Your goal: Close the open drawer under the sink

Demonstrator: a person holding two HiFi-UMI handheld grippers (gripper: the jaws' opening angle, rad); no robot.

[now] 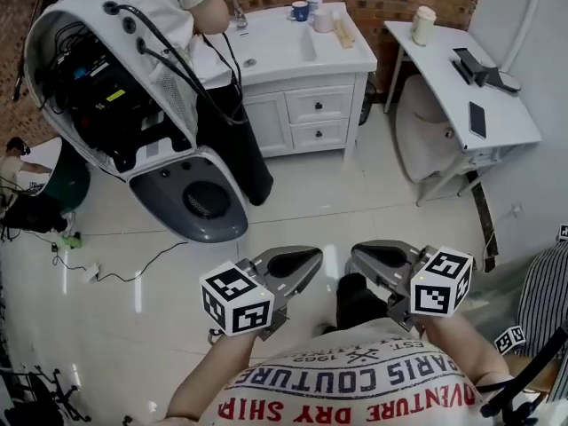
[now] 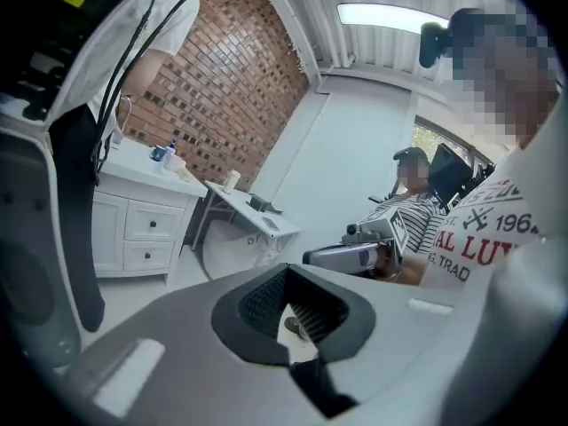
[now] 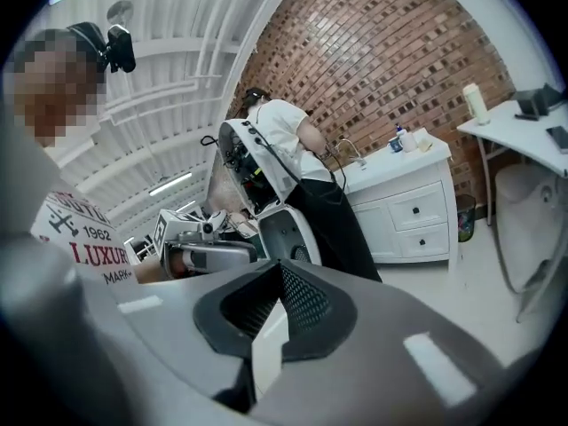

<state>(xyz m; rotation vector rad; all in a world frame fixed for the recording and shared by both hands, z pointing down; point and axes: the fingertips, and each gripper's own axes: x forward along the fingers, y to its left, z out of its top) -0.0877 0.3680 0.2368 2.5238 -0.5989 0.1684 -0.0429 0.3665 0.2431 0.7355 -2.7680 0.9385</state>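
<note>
The white sink cabinet (image 1: 302,96) stands far ahead against the brick wall, with two drawers (image 1: 319,119) one above the other on its right side. From here both drawer fronts look near flush; I cannot tell which is open. The cabinet also shows in the left gripper view (image 2: 133,229) and the right gripper view (image 3: 413,220). My left gripper (image 1: 306,257) and right gripper (image 1: 364,254) are held low near my body, far from the cabinet. Both are shut on nothing, pads meeting (image 2: 288,313) (image 3: 275,313).
A person in a white top and black apron (image 1: 226,96) stands at the sink's left. A large white and grey pod machine (image 1: 142,122) fills the left. A white desk (image 1: 461,82) stands at the right. Cables (image 1: 98,269) lie on the tiled floor.
</note>
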